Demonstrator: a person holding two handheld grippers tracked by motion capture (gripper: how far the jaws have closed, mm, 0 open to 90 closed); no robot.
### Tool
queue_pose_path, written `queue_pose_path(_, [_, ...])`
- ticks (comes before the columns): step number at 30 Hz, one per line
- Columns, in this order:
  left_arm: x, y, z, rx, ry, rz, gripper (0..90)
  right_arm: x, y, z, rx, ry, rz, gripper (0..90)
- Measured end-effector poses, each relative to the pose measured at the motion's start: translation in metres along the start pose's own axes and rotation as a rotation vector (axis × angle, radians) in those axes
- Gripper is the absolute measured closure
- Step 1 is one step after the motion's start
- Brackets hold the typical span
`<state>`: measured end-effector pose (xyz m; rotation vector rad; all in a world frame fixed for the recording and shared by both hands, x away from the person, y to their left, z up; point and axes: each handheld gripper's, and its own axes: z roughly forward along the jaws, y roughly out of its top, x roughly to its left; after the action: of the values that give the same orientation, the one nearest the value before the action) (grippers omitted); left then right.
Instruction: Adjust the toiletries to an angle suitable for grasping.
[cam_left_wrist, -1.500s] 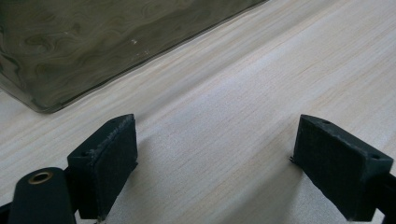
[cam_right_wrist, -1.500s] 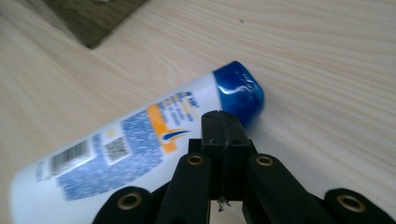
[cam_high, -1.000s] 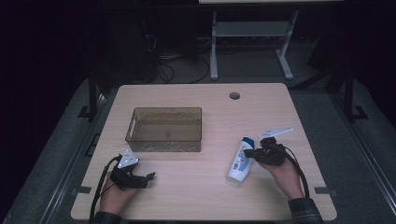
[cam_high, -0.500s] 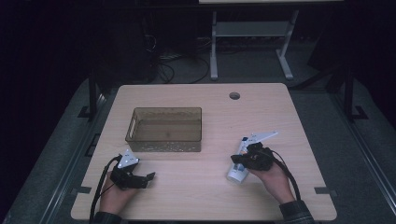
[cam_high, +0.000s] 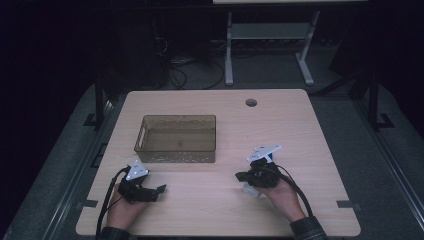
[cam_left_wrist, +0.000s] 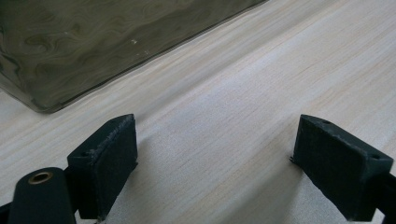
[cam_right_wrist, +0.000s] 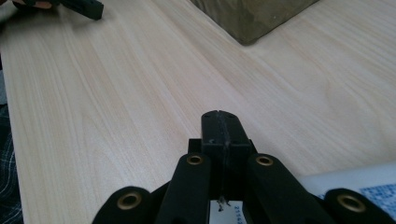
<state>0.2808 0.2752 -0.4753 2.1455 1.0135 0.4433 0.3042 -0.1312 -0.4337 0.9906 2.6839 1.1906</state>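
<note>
Two grippers in my hands, left gripper (cam_high: 159, 189) resting on the table (cam_high: 310, 130), jaws spread wide over bare wood near the brown bin (cam_high: 176, 138), right gripper (cam_high: 241, 176) pressed together on nothing, white bottle (cam_high: 250, 190) lying beneath my right hand (cam_high: 280, 192).

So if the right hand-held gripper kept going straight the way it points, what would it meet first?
Probably bare table for a long stretch; beyond that, its line seems to pass between the left hand-held gripper and the brown bin's corner. Depth is hard to judge.

A dim lab: wooden desk (cam_high: 210, 215), floor cables (cam_high: 192, 65), metal stand (cam_high: 270, 35).
</note>
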Motion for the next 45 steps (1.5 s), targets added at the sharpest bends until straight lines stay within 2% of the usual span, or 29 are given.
queue_pose_path(7, [0.0,0.0,0.0,0.001,0.0,0.0,12.6,-0.001,-0.002,0.006,0.027,-0.008,-0.004,89.6])
queue_pose_path(19, [0.0,0.0,0.0,0.001,0.0,0.0,12.6,-0.004,-0.009,0.007,0.061,-0.027,0.004,89.6])
queue_pose_path(26, [0.0,0.0,0.0,-0.001,-0.001,0.0,12.6,-0.006,-0.016,0.001,0.06,-0.016,0.027,89.6])
queue_pose_path(45, [0.0,0.0,0.0,0.002,0.0,0.003,12.6,-0.013,-0.042,-0.026,0.049,-0.037,0.083,89.6])
